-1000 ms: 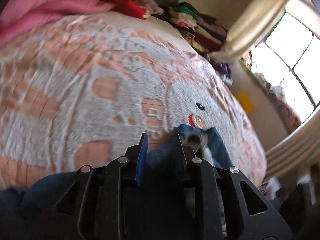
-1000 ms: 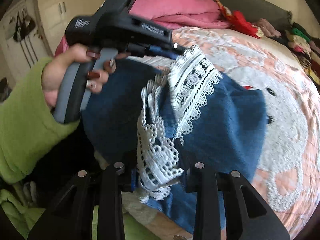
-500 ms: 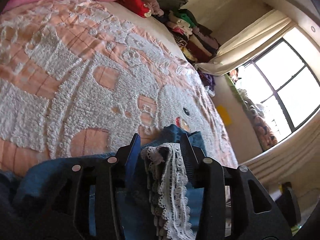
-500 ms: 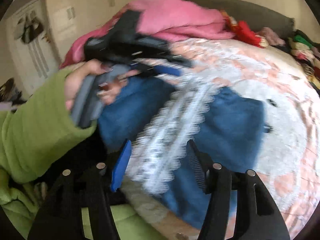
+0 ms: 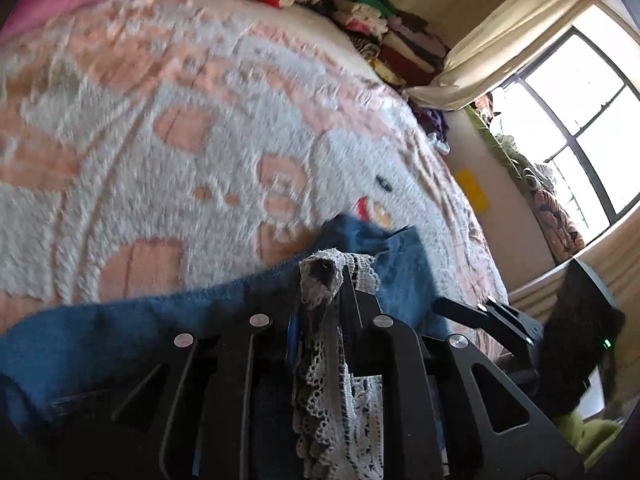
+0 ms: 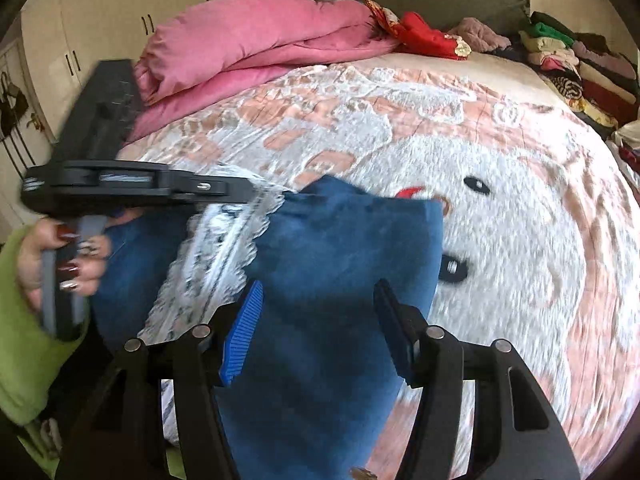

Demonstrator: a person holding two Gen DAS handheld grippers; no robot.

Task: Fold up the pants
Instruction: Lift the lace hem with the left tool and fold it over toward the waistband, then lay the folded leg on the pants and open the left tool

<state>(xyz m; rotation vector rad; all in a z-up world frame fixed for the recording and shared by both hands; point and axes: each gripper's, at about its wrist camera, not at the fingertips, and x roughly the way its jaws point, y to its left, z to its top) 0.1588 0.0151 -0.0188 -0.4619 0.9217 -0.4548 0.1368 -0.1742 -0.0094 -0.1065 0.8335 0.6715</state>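
Gripping the lace trim [image 5: 320, 280] of the blue pants [image 5: 120, 320], the left tool [image 5: 320, 300] is seen clenched, its jaws having just been closing w/ the lace bunched between them. The right tool [image 6: 316, 320] is seen released: jaws stand apart, having opened w/in the last sec., and no pad is seen pressing on cloth, though blue denim lies between and below them. The pants are draped partly lifted over the near edge of the bed [image 6: 520, 240], on the pink-and-white bedspread, directly ahead of and beneath both tools. From the right tool, the lace band runs up and to the left toward the left tool, which is held in a hand [image 6: 52, 256] w/ a green sleeve; the main denim body spreads straight ahead. The long axis of the garment can't be read for certain, as it is bunched. Judged from this, the lace end is already secured by the left side, so the free denim ahead is nearer the right tool, approx. w/in its open jaws, and a grasp there would likely be needed before any fold is laid.
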